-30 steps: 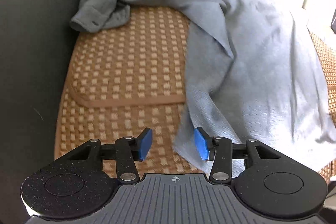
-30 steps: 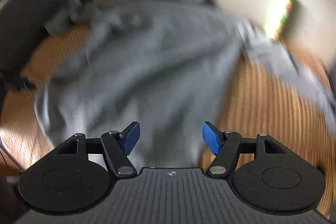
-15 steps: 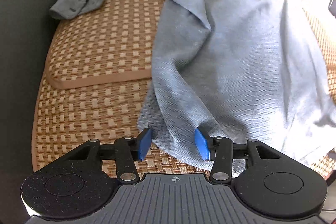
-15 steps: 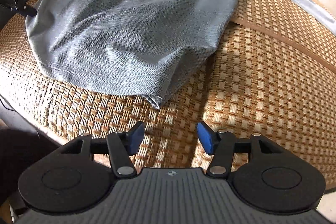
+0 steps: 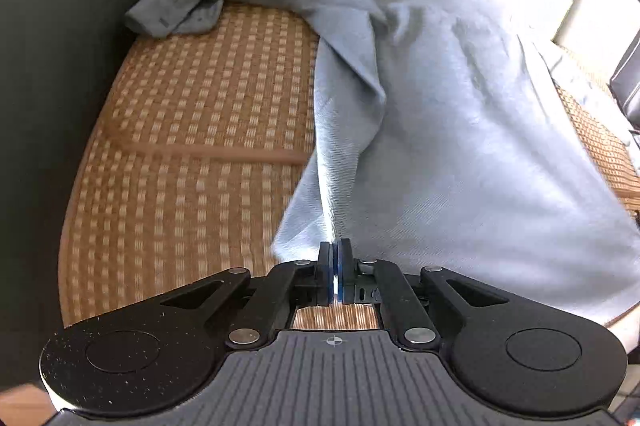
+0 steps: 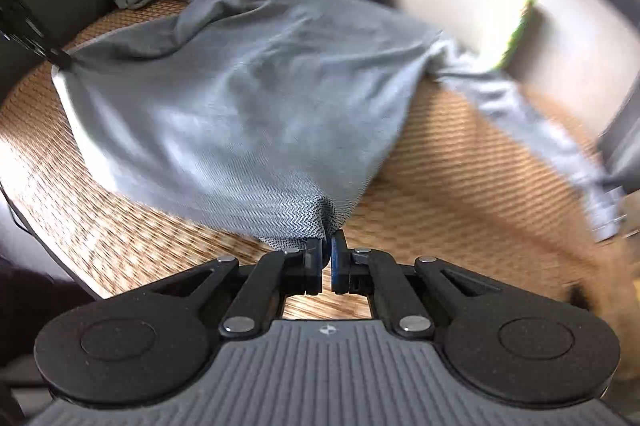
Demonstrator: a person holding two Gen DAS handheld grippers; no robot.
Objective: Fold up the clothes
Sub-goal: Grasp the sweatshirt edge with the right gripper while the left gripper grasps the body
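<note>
One grey shirt [image 6: 248, 98], soft and light, is spread across the woven mat [image 5: 192, 130], and you've got its hem pinched at both lower corners. Your left gripper [image 5: 335, 262] is clamped on the corner at six o'clock in its view; your right gripper [image 6: 327, 254] bites the other, also at six. Expect thin, floppy cloth that sags between your hands, so keep it taut. The sleeve [image 5: 176, 10] is bunched at eleven o'clock, against the dark backrest [image 5: 60, 66].
</note>
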